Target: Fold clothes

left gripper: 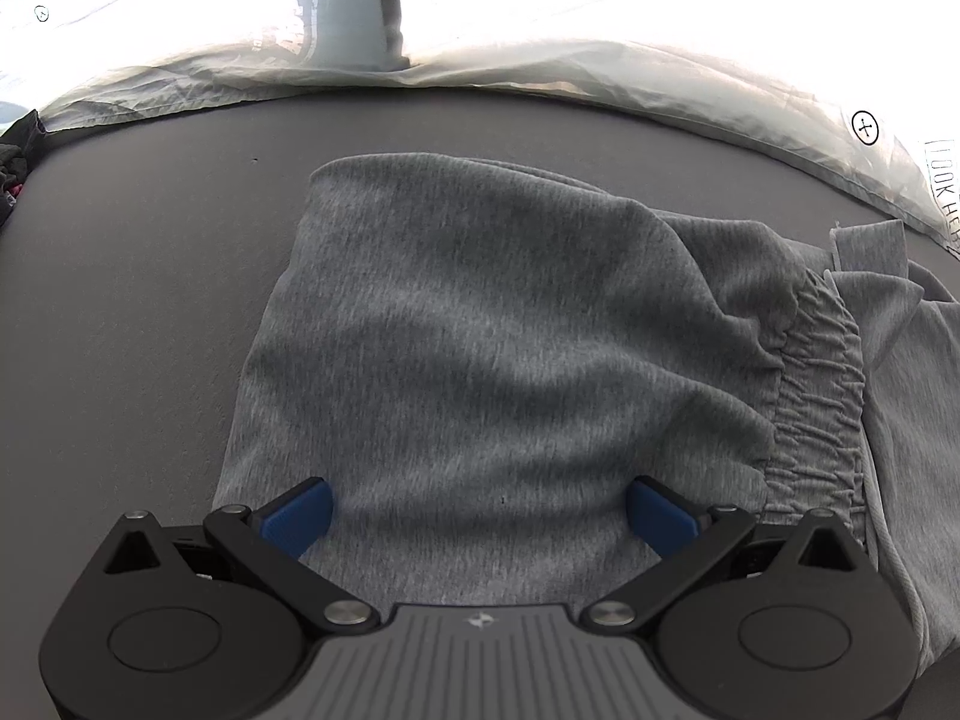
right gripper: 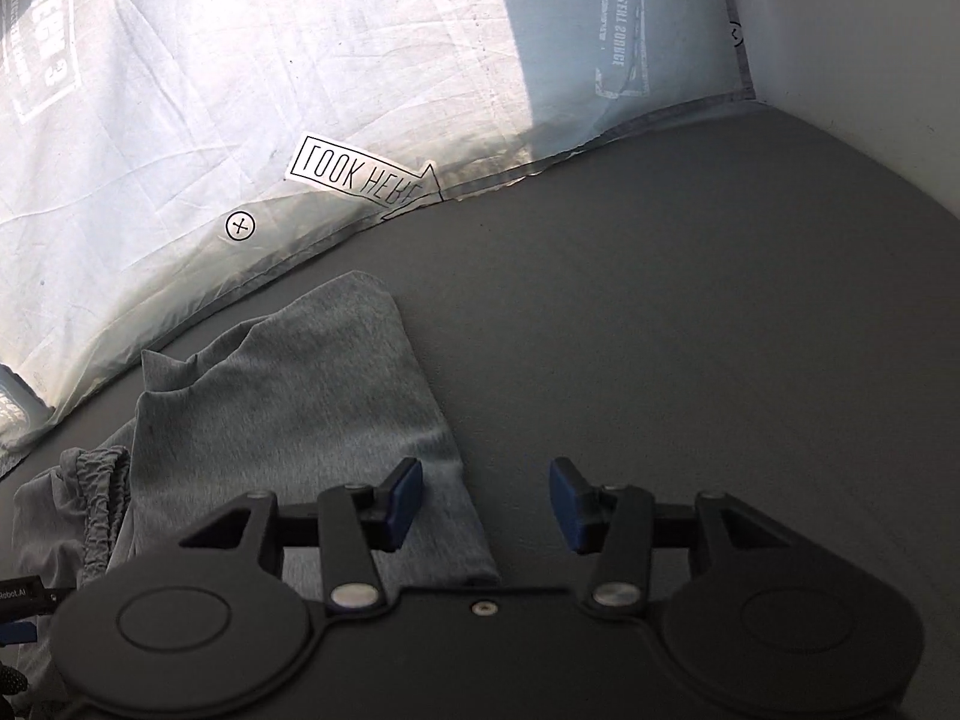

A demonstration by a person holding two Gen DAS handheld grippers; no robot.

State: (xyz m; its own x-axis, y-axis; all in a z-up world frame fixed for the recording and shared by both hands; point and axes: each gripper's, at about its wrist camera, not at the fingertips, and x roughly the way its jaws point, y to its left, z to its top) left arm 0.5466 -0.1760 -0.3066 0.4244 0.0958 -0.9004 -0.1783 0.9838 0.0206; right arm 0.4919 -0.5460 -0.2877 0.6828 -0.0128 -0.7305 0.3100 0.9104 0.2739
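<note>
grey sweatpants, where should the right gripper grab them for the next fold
Probably the free leg end of the grey sweatpants, coming from its open right edge. That end lies flat on the dark mat, while the elastic waistband is bunched. The right gripper is open.

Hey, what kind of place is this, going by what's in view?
Probably a bedroom: grey sweatpants lie on what looks like a bed with a dark grey sheet, a printed pillow at its far edge.

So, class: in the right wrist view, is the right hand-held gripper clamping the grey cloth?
No: the right hand-held gripper stands open, nothing pinched, beside the grey knitted garment.
</note>
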